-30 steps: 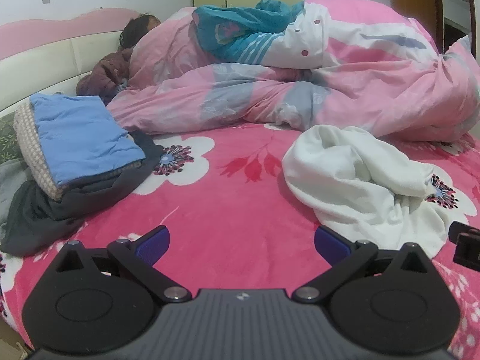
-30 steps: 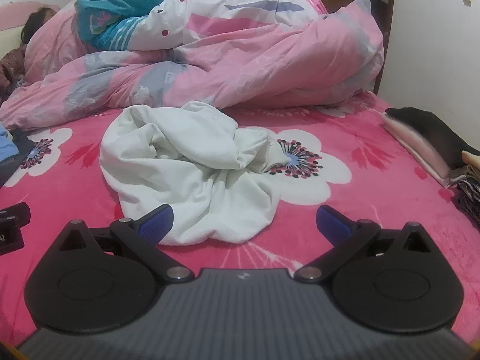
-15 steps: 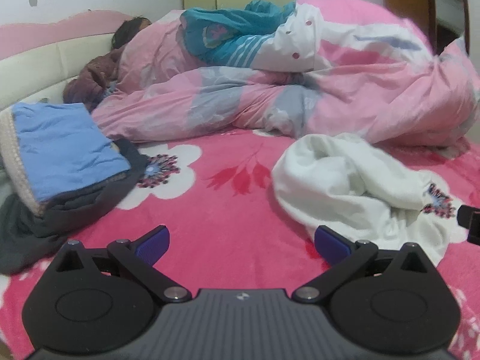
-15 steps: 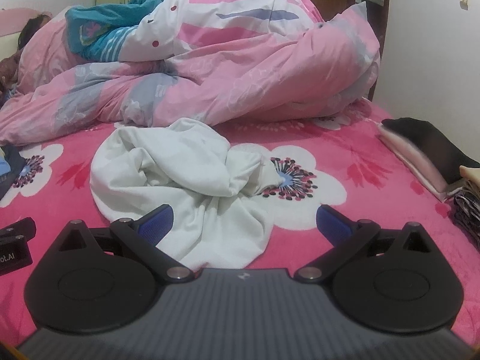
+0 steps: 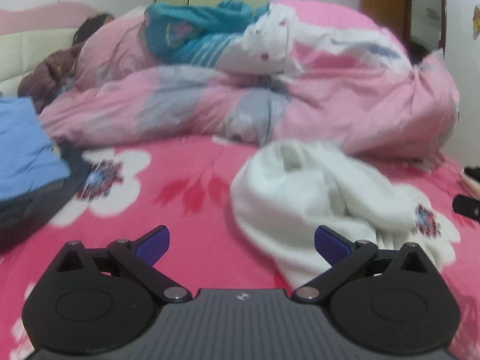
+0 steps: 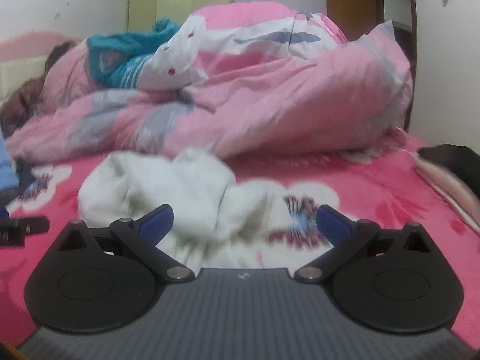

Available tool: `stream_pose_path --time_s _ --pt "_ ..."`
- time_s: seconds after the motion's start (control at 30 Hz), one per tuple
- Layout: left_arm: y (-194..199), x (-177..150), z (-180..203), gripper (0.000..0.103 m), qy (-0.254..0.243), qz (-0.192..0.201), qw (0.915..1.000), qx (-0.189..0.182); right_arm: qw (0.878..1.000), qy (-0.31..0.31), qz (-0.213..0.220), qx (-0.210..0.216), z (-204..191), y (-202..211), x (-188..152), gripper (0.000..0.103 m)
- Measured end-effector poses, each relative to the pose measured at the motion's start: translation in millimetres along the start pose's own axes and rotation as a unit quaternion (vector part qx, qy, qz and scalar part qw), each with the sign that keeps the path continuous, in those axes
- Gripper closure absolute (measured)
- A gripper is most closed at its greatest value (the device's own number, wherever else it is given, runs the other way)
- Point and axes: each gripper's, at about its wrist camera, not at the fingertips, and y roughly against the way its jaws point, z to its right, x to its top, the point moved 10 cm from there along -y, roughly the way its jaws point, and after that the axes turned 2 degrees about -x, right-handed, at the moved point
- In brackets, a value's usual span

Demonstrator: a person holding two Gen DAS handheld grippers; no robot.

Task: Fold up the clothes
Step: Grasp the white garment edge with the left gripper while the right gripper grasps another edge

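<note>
A crumpled white garment [image 5: 315, 198] lies on the pink flowered bedspread [image 5: 186, 210]; it also shows in the right wrist view [image 6: 168, 195]. My left gripper [image 5: 241, 247] is open and empty, low over the bed, with the garment's near edge by its right finger. My right gripper [image 6: 244, 225] is open and empty, directly in front of the garment, which fills the gap between its fingers. The right gripper's tip shows at the right edge of the left wrist view [image 5: 466, 207]. Both views are blurred.
A heaped pink duvet [image 5: 270, 99] with a teal garment [image 5: 195, 36] on top crosses the back of the bed; a person lies under it at the left [image 5: 90, 27]. Folded blue and dark clothes [image 5: 24, 150] are stacked at the left. Dark and pink folded items [image 6: 450, 168] lie at the right.
Both grippers have dropped lower and moved forward toward the white garment, which now sits closer and larger in both views. Both stay open.
</note>
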Motion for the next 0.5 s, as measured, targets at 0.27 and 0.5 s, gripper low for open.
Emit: stream_pose_path --time_s 0.27,0.5 --pt "-67.4 3.1 20.7 0.006 -0.005 -0.037 0.9988 -0.033 0.995 -0.05 -0.021 0.087 -42.0 -109.5 37.3 0.001" --pt "-88.0 -19.1 36.2 0.05 -0.051 -0.054 0.9971 -0.013 0.978 -0.088 -0.158 0.106 -67.7 -180.0 -3.2 0.011"
